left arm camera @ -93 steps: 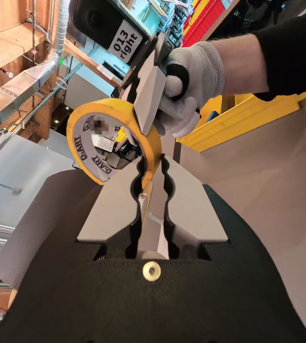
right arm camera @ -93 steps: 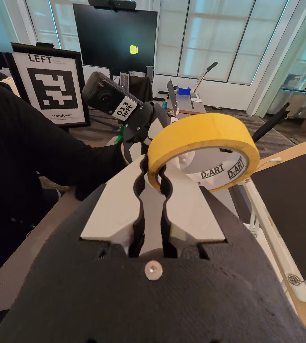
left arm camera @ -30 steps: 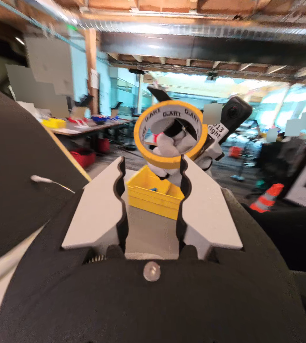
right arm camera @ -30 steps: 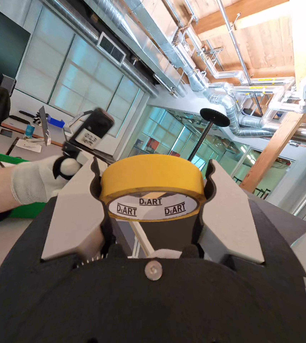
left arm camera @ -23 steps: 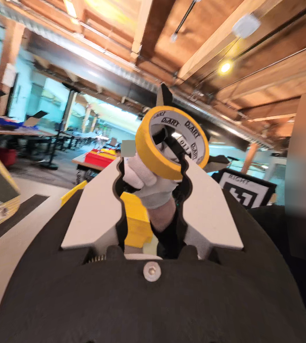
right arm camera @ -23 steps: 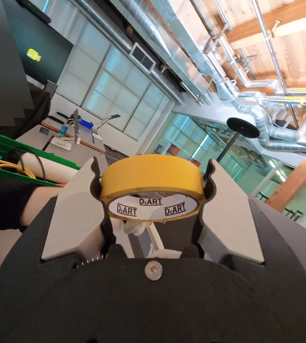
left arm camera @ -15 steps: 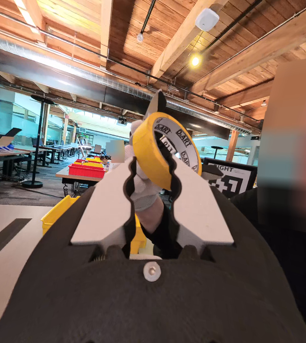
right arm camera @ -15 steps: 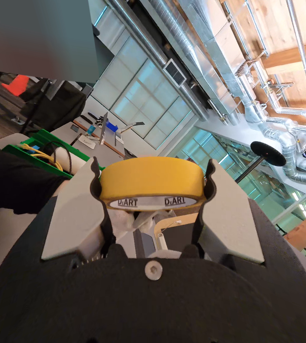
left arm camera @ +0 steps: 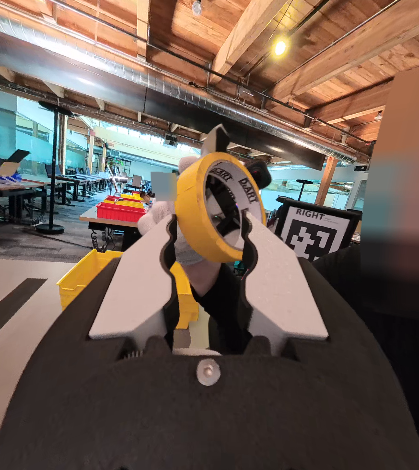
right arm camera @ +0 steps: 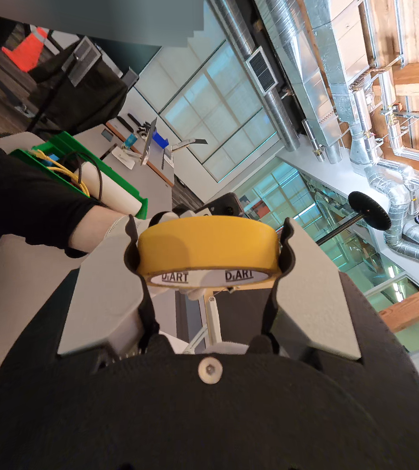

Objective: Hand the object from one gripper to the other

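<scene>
A yellow tape roll (right arm camera: 208, 244) with a white printed core is clamped across its width of the ring by my right gripper (right arm camera: 209, 223), which is shut on it. In the left wrist view the same tape roll (left arm camera: 198, 229) stands on edge, tilted. Its lower rim sits between the fingers of my left gripper (left arm camera: 208, 218), which are spread on either side of the band. I cannot tell if they touch it. One grey finger of the right gripper (left arm camera: 216, 140) shows above the roll, with a white-gloved hand (left arm camera: 162, 216) behind.
A yellow bin (left arm camera: 81, 279) stands on the pale table (left arm camera: 0, 279) behind the left gripper. A framed black-and-white marker board (left arm camera: 312, 234) is at the right. A green bin (right arm camera: 50, 145) with cables and a black sleeve (right arm camera: 25, 198) lie left of the right gripper.
Three seconds ago the left gripper pinched the roll's wall; then the right gripper took it across its diameter. In the last second the left gripper has come up until the roll's rim lies between its fingers.
</scene>
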Action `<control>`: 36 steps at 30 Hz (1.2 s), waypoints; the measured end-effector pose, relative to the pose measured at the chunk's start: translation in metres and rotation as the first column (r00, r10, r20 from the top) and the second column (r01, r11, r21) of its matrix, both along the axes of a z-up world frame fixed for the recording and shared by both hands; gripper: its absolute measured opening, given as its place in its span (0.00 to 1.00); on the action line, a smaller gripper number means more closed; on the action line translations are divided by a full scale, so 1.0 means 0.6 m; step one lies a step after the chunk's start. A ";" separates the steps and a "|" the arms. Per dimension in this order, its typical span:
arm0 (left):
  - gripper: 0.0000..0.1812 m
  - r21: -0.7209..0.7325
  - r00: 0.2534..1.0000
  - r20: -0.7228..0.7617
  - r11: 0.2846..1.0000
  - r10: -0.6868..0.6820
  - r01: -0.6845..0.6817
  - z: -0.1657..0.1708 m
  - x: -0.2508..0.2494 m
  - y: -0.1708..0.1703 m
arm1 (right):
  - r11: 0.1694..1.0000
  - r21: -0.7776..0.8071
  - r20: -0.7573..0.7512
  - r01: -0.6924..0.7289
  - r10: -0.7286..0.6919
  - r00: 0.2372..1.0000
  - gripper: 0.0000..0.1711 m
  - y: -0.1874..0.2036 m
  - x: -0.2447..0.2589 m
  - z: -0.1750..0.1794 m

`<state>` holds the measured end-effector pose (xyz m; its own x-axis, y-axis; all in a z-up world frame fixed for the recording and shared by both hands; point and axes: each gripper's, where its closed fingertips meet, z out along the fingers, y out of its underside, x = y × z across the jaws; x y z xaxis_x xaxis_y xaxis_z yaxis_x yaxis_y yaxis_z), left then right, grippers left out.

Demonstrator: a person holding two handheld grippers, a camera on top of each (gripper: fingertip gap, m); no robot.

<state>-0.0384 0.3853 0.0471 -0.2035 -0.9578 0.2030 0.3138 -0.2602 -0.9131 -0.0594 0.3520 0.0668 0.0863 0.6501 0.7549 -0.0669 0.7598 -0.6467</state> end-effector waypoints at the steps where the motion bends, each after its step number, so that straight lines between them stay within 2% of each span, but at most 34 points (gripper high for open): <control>1: 0.28 -0.006 1.000 0.004 1.000 -0.001 0.001 -0.003 0.003 0.002 | 1.000 0.011 0.008 0.003 -0.003 1.000 0.65 -0.004 -0.005 -0.002; 7: 0.30 -0.049 0.998 0.018 0.997 -0.055 0.056 -0.025 0.009 0.011 | 0.999 0.032 0.030 -0.011 0.010 0.999 0.64 -0.021 -0.018 -0.007; 14: 0.31 0.024 0.982 0.028 0.982 -0.187 0.187 -0.022 0.011 -0.039 | 0.996 -0.002 0.031 -0.084 0.084 0.996 0.64 -0.034 -0.017 -0.010; 18: 0.21 0.061 0.973 0.055 0.973 -0.226 0.223 -0.019 0.006 -0.054 | 0.990 -0.015 0.037 -0.140 0.141 0.989 0.64 -0.050 -0.011 -0.010; 23: 0.21 0.105 0.977 0.053 0.974 -0.207 0.200 -0.014 0.003 -0.060 | 0.989 -0.033 0.051 -0.145 0.147 0.988 0.64 -0.043 0.000 -0.014; 27: 0.21 0.109 0.993 0.041 0.988 -0.111 0.106 -0.013 0.003 -0.037 | 1.000 -0.011 0.092 -0.020 0.021 0.996 0.63 -0.006 0.004 -0.025; 31: 0.18 0.156 0.995 -0.019 0.983 0.100 -0.096 -0.013 -0.001 0.000 | 0.981 0.032 0.153 0.190 -0.193 0.969 0.60 0.052 0.015 -0.037; 34: 0.16 0.236 0.952 -0.100 0.937 0.288 -0.259 -0.018 0.006 0.024 | 0.958 0.052 0.173 0.283 -0.287 0.942 0.61 0.073 0.027 -0.036; 36: 0.15 0.307 0.893 -0.145 0.878 0.425 -0.368 -0.022 0.011 0.043 | 0.937 0.058 0.181 0.344 -0.349 0.919 0.59 0.089 0.036 -0.034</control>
